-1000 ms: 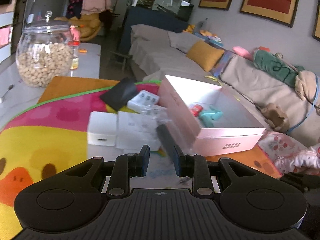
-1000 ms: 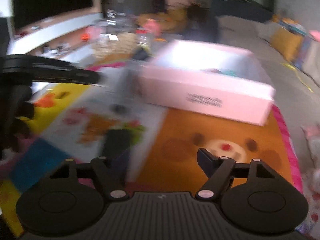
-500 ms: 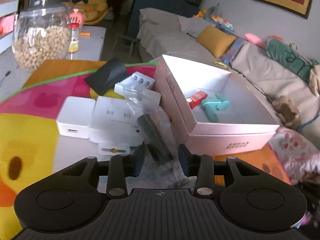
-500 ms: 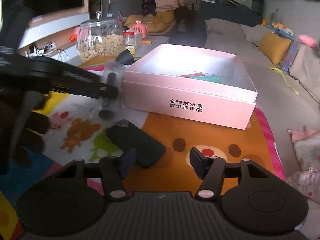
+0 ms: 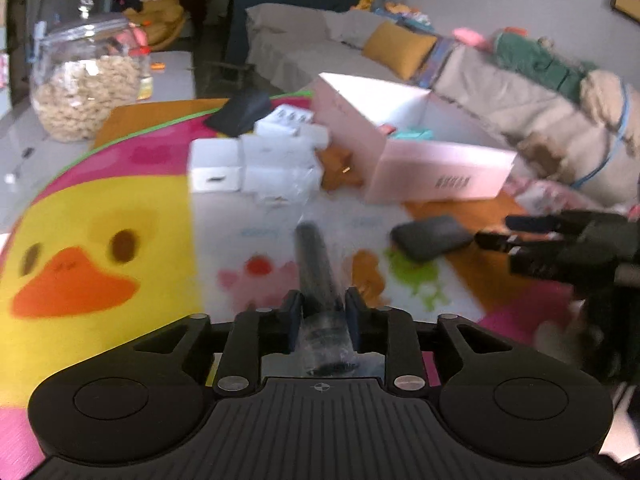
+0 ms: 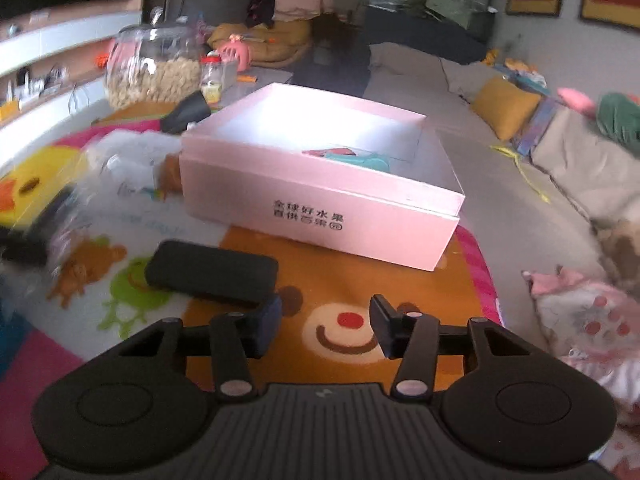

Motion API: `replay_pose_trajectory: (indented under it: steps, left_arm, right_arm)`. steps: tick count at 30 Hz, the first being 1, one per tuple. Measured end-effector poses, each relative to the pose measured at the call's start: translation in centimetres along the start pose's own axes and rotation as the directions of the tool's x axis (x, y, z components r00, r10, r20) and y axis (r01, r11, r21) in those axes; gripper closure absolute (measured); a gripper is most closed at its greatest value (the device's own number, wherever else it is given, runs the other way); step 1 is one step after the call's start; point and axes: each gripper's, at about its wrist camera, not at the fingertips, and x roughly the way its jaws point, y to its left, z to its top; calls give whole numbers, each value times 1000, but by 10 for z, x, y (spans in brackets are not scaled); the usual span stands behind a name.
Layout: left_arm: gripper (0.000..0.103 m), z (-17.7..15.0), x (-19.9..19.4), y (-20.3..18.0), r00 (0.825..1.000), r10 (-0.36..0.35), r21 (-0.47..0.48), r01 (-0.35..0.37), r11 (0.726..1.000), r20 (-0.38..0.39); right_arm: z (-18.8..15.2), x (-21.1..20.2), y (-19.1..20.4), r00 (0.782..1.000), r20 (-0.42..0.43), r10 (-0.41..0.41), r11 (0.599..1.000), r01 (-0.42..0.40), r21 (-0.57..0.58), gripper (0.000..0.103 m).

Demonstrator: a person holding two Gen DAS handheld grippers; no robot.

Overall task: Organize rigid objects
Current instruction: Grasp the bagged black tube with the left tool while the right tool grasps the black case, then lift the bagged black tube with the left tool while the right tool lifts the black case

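My left gripper [image 5: 320, 308] is shut on a black cylinder in a clear plastic bag [image 5: 314, 264], held above the mat. My right gripper [image 6: 324, 326] is open and empty, just right of a flat black case [image 6: 212, 268] lying on the mat; the case also shows in the left wrist view [image 5: 432, 236]. An open pink box [image 6: 320, 208] stands behind it with a red item and a teal item [image 6: 360, 158] inside. The box [image 5: 436, 176] also shows in the left wrist view, with my right gripper at the right edge [image 5: 560, 240].
White boxes [image 5: 256, 160] and a black pouch [image 5: 240, 114] lie left of the pink box. A glass jar of nuts [image 5: 84, 88] stands at the back left. A sofa with cushions [image 5: 400, 48] runs along the right. A colourful cartoon mat [image 5: 100, 240] covers the table.
My left gripper pulled back from the white boxes and pink box with the bagged cylinder, lifting it clear. My right gripper shifted right, so the black case now lies left of its fingers.
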Motion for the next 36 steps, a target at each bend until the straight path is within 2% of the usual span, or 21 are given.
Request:
replay_pose_trajectory:
  steps: [1,3,6,10,13,16,19,26,29,36]
  left_arm:
    - [72,-3,0,-2,1000,19,12,-19,1000,-6]
    - [69,-7,2,-8,1000,10,42,-9,999,-9]
    - [65,-11,3,-14,1000,24,98,-23,995,-1]
    - [64,-14,2,-13,1000,20,80,-21,997,8]
    - [64,-18,1,-14,999,29,68,-31,997,27]
    - [66,-15,1,-12,999,41,19,-41,999,25]
    - [68,-10,3,-9,999,43,-10,-43,999,17]
    - [68,-5,8,-10,999,52,-28,-52,998,3]
    - [68,-5,7,-10,999,50,-31,-50,998,5]
    - [68,-6,7,-10,999,51,-37,-50,998,14]
  right_arm:
    - [1,-1,0,999,-3,39,999,-39,28,45]
    - [3,-3,0,991,-14,136,987,-135,84,37]
    - [6,3,11,971,-59,230,964,-220,149,32]
    - [11,11,25,980,-67,186,973,-174,151,26]
    - [20,24,32,979,-77,189,974,-176,143,17]
    - [25,32,40,984,-79,159,983,-150,103,15]
    - [25,33,46,985,-62,158,985,-153,80,15]
    - [33,43,49,989,-55,141,985,-134,105,14]
    - [32,42,47,987,-51,149,985,-144,97,16]
    - [9,17,25,986,-56,157,985,-152,78,17]
